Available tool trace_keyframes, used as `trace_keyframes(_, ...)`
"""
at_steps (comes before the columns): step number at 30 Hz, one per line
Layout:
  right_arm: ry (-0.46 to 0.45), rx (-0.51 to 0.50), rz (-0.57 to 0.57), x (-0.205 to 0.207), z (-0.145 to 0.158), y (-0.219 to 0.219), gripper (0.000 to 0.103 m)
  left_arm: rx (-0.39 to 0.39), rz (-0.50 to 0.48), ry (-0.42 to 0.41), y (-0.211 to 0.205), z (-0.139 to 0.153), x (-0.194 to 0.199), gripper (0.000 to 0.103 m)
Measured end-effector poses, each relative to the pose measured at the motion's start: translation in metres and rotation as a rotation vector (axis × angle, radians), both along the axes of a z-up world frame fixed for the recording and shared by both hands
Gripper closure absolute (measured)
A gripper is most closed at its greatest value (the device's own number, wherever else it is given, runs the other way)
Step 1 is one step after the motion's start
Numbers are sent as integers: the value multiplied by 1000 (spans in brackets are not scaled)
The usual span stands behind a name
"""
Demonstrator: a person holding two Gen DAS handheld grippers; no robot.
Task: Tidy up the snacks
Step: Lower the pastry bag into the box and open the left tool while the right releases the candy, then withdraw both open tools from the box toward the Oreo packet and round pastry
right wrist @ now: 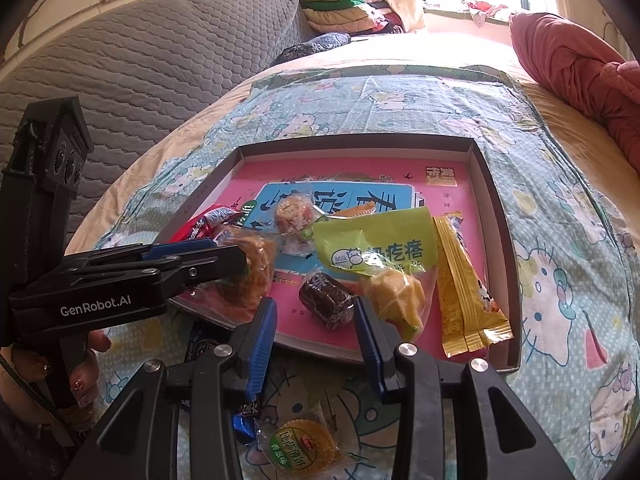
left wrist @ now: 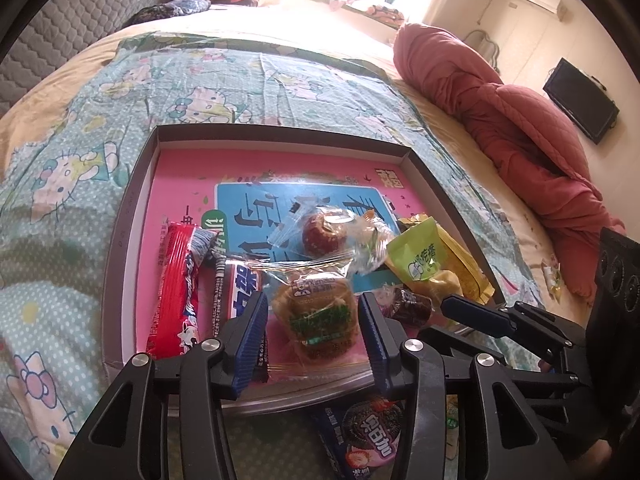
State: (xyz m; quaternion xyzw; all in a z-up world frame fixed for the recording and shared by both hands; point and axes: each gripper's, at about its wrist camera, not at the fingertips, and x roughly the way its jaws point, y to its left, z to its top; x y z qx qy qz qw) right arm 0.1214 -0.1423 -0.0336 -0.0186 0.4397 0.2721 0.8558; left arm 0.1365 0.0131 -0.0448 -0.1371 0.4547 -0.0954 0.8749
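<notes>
A shallow box (left wrist: 140, 196) with a pink floor lies on the bed and holds several wrapped snacks. My left gripper (left wrist: 314, 334) is open with its fingers on either side of a wrapped golden cake (left wrist: 320, 320) inside the box; it also shows in the right wrist view (right wrist: 208, 252). My right gripper (right wrist: 316, 340) is open and empty at the box's near edge, in front of a dark brown wrapped candy (right wrist: 326, 300). A green milk-snack bag (right wrist: 376, 248) and a yellow packet (right wrist: 464, 292) lie at the right of the box (right wrist: 496, 216).
Outside the box on the Hello Kitty sheet (right wrist: 568, 264) lie a round green-labelled biscuit pack (right wrist: 300, 444), a small blue candy (right wrist: 244, 424) and an Oreo-style pack (left wrist: 368, 436). A red quilt (left wrist: 520, 128) lies at the right. A grey padded headboard (right wrist: 140, 60) stands behind.
</notes>
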Motion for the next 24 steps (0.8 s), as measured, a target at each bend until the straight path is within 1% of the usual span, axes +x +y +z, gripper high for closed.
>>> trace_keyframes(4,-1,1,0,0,0,0,63,8,-1,-2,0,2,-1,51)
trace_keyframes(9,-5,4,-3,-1,3,-1,63,6,7,-4,2,5,-2,46)
trace_keyframes(15,-15,14,-6,-2,6,-2,59,-3,19,-19,7,13,-4,42)
trace_keyframes(24,-24,22,-6,-2,11,-3,58,3,28,-27,11,22,-8,39)
